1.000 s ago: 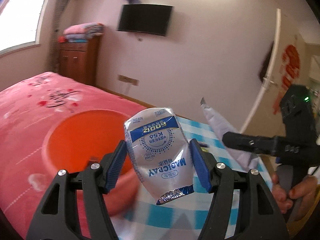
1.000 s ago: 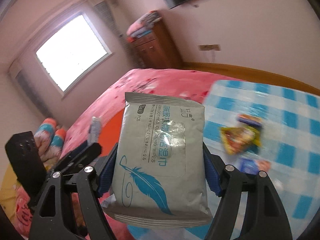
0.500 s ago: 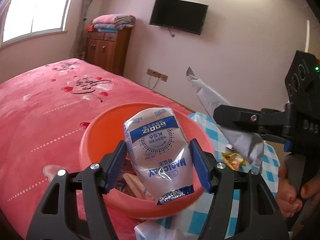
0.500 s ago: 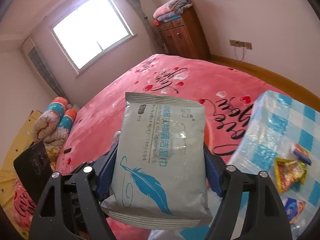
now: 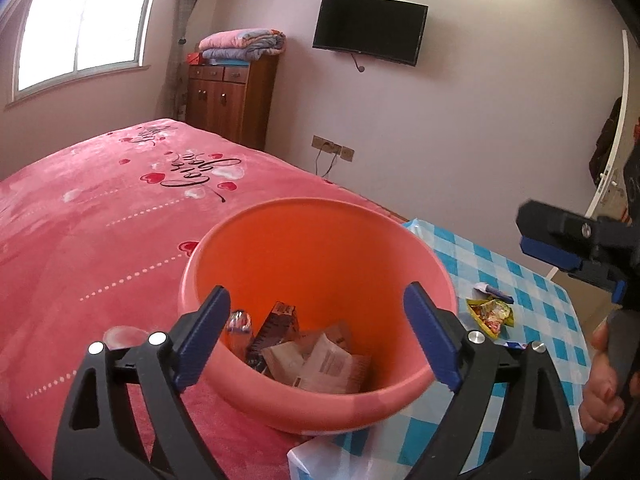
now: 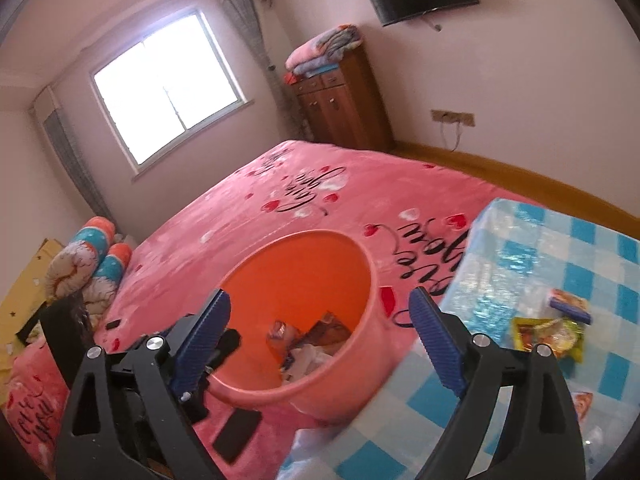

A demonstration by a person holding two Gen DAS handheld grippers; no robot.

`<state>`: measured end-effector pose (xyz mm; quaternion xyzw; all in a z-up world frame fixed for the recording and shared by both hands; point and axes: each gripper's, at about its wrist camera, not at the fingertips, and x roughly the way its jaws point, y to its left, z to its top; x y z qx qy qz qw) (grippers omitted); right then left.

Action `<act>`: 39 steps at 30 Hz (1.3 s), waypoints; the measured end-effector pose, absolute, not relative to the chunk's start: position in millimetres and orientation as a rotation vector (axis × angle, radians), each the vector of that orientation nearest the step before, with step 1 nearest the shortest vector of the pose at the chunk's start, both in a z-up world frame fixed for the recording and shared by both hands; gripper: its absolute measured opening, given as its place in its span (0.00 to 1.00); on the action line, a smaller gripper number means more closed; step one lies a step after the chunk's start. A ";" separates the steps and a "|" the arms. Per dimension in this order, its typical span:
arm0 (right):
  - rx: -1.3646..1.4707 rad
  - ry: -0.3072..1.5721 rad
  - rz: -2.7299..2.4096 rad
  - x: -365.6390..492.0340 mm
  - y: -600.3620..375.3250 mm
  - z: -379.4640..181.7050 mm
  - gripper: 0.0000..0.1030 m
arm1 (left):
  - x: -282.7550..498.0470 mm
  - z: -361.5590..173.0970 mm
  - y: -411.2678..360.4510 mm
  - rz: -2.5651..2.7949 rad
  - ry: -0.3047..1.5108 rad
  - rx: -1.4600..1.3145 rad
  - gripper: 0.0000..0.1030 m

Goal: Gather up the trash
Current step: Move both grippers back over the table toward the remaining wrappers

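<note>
An orange-pink basin (image 5: 280, 236) sits on the pink bed beside the checked table; it also shows in the right wrist view (image 6: 360, 264). Wrappers, a dark carton and a small bottle lie inside it (image 5: 316, 360). My left gripper (image 5: 316, 336) is open and empty just above the basin's near rim. My right gripper (image 6: 320, 340) is open and empty above the basin, and part of it shows at the right of the left wrist view (image 5: 560, 248). A yellow snack wrapper (image 6: 548, 336) and a small orange-blue packet (image 6: 570, 304) lie on the table.
The blue-checked tablecloth (image 6: 560, 248) covers the table at the right. The pink bedspread (image 5: 100, 208) spreads left. A wooden cabinet (image 5: 232, 100) with folded blankets stands at the far wall. A white plastic bag (image 5: 320, 460) lies at the table's near edge.
Both grippers have opened. The milk pouch has left my left gripper and the wipes pack has left my right gripper. Both grippers have moved in over the basin.
</note>
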<state>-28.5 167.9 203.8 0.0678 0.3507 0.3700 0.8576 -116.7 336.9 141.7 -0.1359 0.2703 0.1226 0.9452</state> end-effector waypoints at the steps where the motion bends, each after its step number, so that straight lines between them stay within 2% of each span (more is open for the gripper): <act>1: 0.142 0.732 0.764 -29.4 163.1 202.8 0.88 | -117.7 142.3 335.3 0.249 0.547 -0.274 0.86; 39: 0.225 0.653 0.466 -81.5 17.5 153.8 0.90 | -119.5 148.1 221.5 0.013 0.553 -0.164 0.87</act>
